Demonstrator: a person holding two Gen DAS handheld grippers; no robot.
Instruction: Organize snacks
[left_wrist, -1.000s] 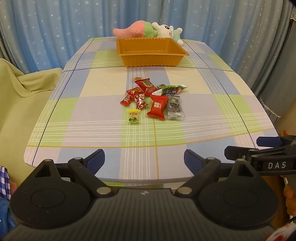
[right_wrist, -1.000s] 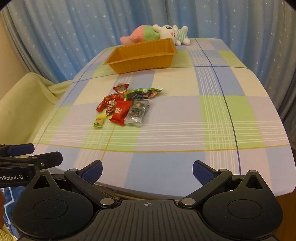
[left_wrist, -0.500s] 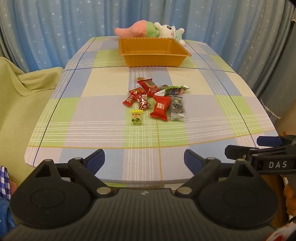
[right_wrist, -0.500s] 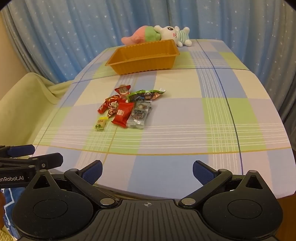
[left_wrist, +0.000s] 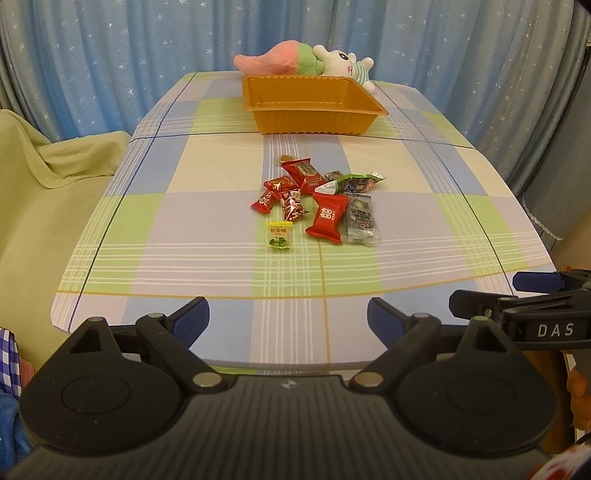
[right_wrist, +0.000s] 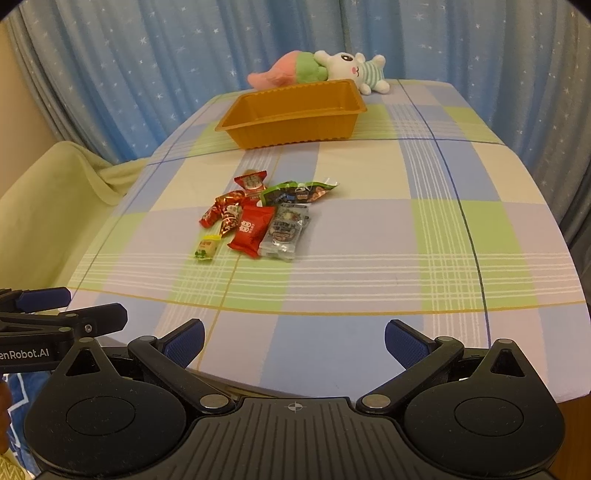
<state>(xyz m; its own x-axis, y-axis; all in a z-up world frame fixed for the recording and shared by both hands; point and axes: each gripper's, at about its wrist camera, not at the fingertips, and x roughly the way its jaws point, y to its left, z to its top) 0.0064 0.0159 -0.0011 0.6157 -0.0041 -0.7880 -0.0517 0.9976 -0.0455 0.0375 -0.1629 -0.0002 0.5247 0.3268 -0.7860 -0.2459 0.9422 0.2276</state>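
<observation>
Snacks clustered mid-table on plaid cloth, apart from empty orange tray at far end; left gripper and right gripper both spread wide, holding nothing, at near edge.

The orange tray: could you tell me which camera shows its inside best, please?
The left wrist view: it looks straight over the orange tray's near wall onto its bare floor. The right wrist view sees the tray at an angle, so its near wall hides most of the floor.
</observation>
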